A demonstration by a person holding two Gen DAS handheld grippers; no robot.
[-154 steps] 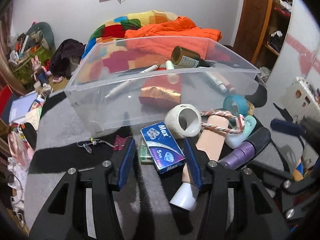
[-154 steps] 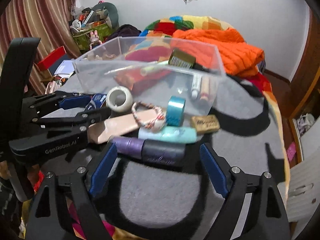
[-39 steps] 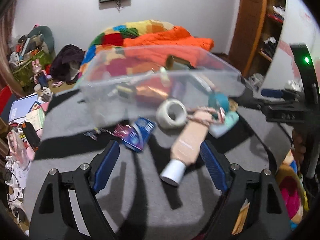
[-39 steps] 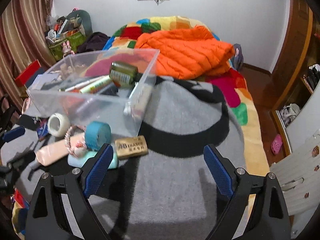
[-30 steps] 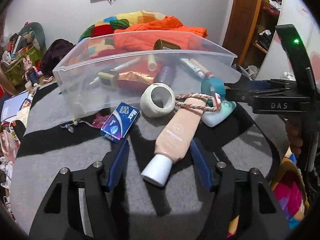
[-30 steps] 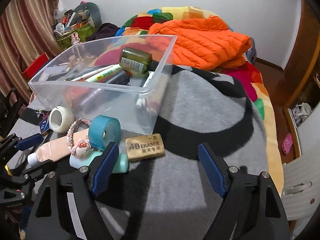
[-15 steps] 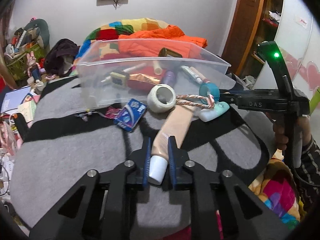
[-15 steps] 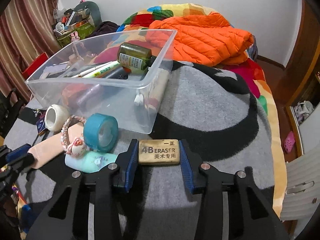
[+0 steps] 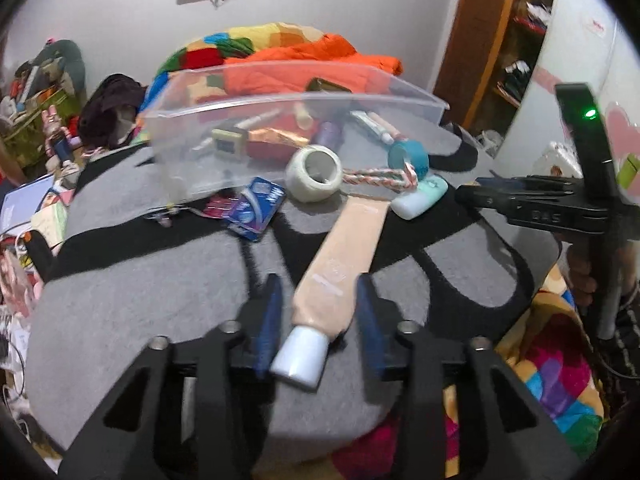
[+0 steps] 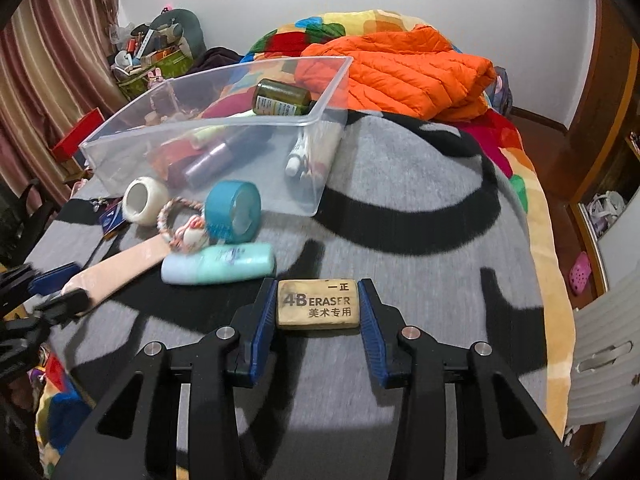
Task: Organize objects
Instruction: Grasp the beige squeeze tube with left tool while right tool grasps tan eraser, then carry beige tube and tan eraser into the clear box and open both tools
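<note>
My left gripper (image 9: 319, 308) is shut on the lower end of a long peach tube (image 9: 342, 258) with a white cap, which lies on the grey blanket; it also shows in the right wrist view (image 10: 120, 258). My right gripper (image 10: 318, 304) is shut on a tan 4B eraser (image 10: 318, 309). A clear plastic bin (image 9: 280, 104), also in the right wrist view (image 10: 224, 124), stands behind and holds a green bottle (image 10: 282, 98), pens and tubes.
On the blanket beside the bin lie a white roll (image 9: 314, 176), a teal tape roll (image 10: 233, 210), a braided rope ring (image 9: 378, 178), a mint tube (image 10: 218, 264) and a blue box (image 9: 256, 208). An orange jacket (image 10: 404, 68) lies behind. The blanket's edge is close below.
The right gripper closed on the eraser and now holds it nearer. The left gripper closed around the peach tube's cap end, then its jaws stand wider around the tube.
</note>
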